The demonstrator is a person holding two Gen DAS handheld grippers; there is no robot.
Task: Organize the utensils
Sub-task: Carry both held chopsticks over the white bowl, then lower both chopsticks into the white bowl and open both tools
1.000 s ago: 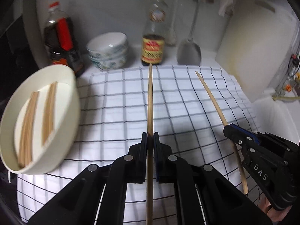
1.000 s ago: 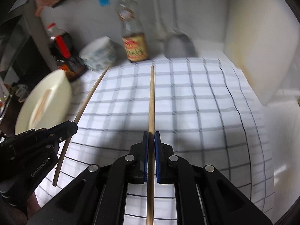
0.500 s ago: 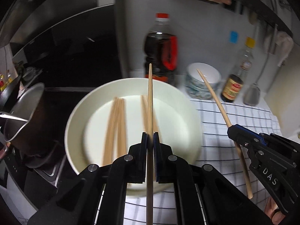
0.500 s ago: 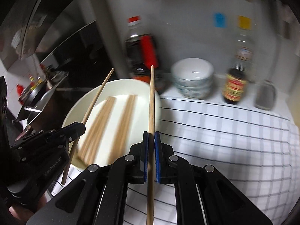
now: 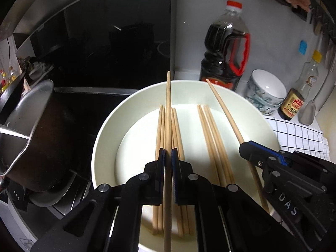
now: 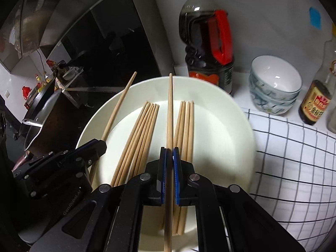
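Both grippers were over the white plate (image 5: 109,130), each pinching one wooden chopstick

Left gripper (image 5: 167,157): jaws pressed together on its chopstick (image 5: 168,113), which ran straight out along the fingers, tip reaching past the far rim of the plate. It sat above the left bundle of chopsticks (image 5: 160,130) lying on the plate; couldn't tell if it touched them

Right gripper (image 6: 169,157): same state, jaws clamped on its chopstick (image 6: 170,109), tip just past the far rim. It was held between the two bundles in my right view, closer to the right bundle (image 6: 187,126), with the left bundle at (image 6: 138,138)

Cross-check: the right gripper showed in the left wrist view at (image 5: 244,147) with its chopstick (image 5: 222,107) angled up and left over the plate. The left gripper showed in the right wrist view at (image 6: 100,145), its chopstick (image 6: 117,107) angled up and right over the plate's left rim

Both bundles lay flat on the plate, roughly parallel, running near to far, well apart from each other

Around it: metal pot (image 5: 31,130) on the stove to the left, big soy sauce bottle (image 5: 226,50) with red handle just beyond the plate's far rim, stacked bowls (image 6: 275,84) to its right, small dark sauce bottle (image 6: 315,100) further right. Checked cloth (image 6: 294,157) covered the counter to the right of the plate
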